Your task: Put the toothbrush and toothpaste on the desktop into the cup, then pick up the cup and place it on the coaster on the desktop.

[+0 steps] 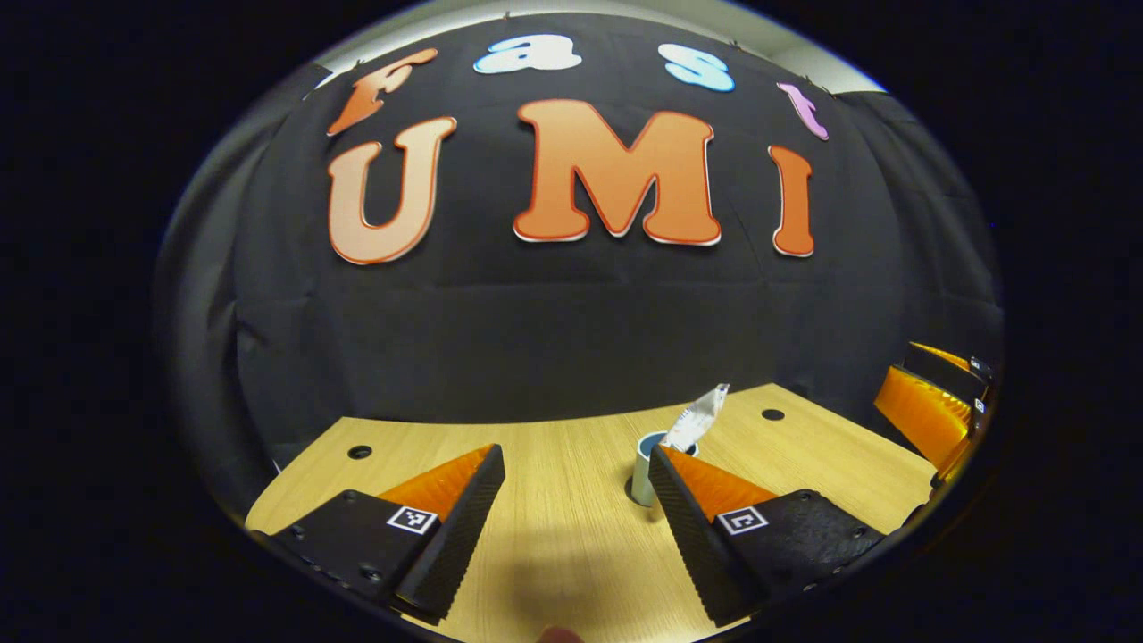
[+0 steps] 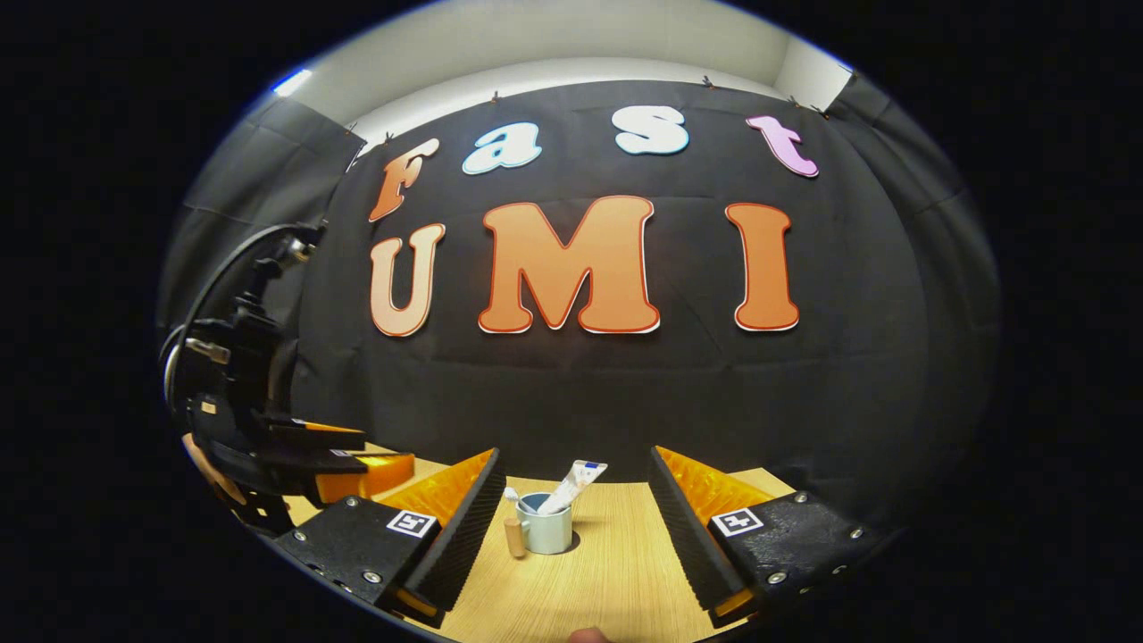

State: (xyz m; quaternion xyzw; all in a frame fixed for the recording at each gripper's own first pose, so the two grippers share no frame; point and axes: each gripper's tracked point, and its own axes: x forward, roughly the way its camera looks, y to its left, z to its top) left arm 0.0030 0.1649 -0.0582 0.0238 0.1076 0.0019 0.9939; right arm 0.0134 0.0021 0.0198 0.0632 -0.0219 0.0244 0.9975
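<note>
Standing on the desk straight ahead of the right gripper, framed between its spread, empty fingers, is the cup with the toothpaste and toothbrush leaning inside. The left gripper, also spread and empty, has the cup ahead and to its right (partly hidden by one finger). The right one looks better lined up for lifting. I cannot make out the coaster.
</note>
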